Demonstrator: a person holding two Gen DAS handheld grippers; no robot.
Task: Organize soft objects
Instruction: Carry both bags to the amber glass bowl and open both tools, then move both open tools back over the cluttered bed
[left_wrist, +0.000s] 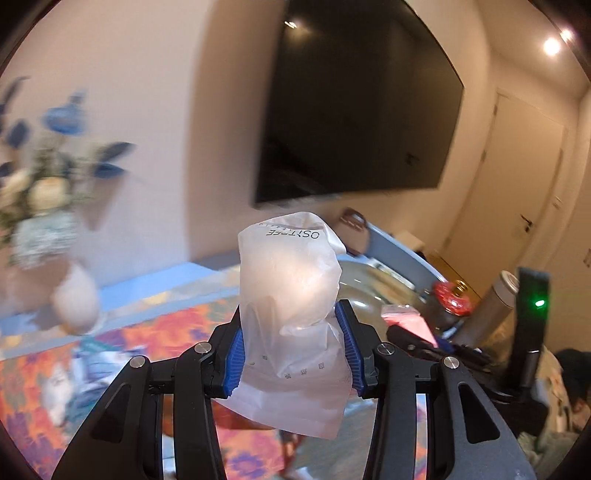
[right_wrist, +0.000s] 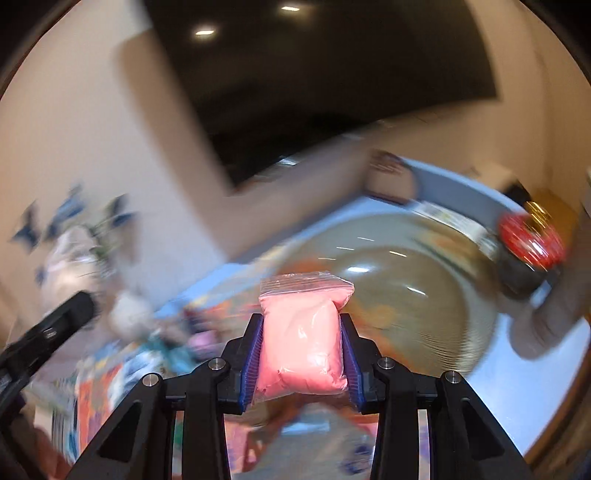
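Left gripper (left_wrist: 293, 345): gripping a white plastic pouch (left_wrist: 291, 314) between blue pads (left_wrist: 236, 363), pouch standing upright between the fingers, printed lettering upside down near its top, lower edge hanging below the pads. Right gripper (right_wrist: 300, 354): clamping a pink powder bag (right_wrist: 304, 338) between blue pads (right_wrist: 251, 363), clear zip strip sticking up above the fingers, bag bulging against both pads. Both items being carried in the air above the desk (left_wrist: 44, 373), touching no surface. Desk wearing a floral cloth in orange, red and blue, with a pale blue border along the wall side. Clear round bowl (right_wrist: 417, 295) sitting on the desk beyond both grippers, just ahead of the pink powder bag in the right wrist view. Red round object (right_wrist: 532, 242) lying past the bowl's far rim, too blurred to identify. Vase of blue and white flowers (left_wrist: 40, 206) standing at the left end of the desk against the wall. Large black screen (left_wrist: 362, 107) hanging on the wall above the desk. Small loose items lying scattered on the cloth at left, smeared by blur. Right gripper also showing at the right edge of the left wrist view, pink bag in its fingers, a green light glowing on its upright post.
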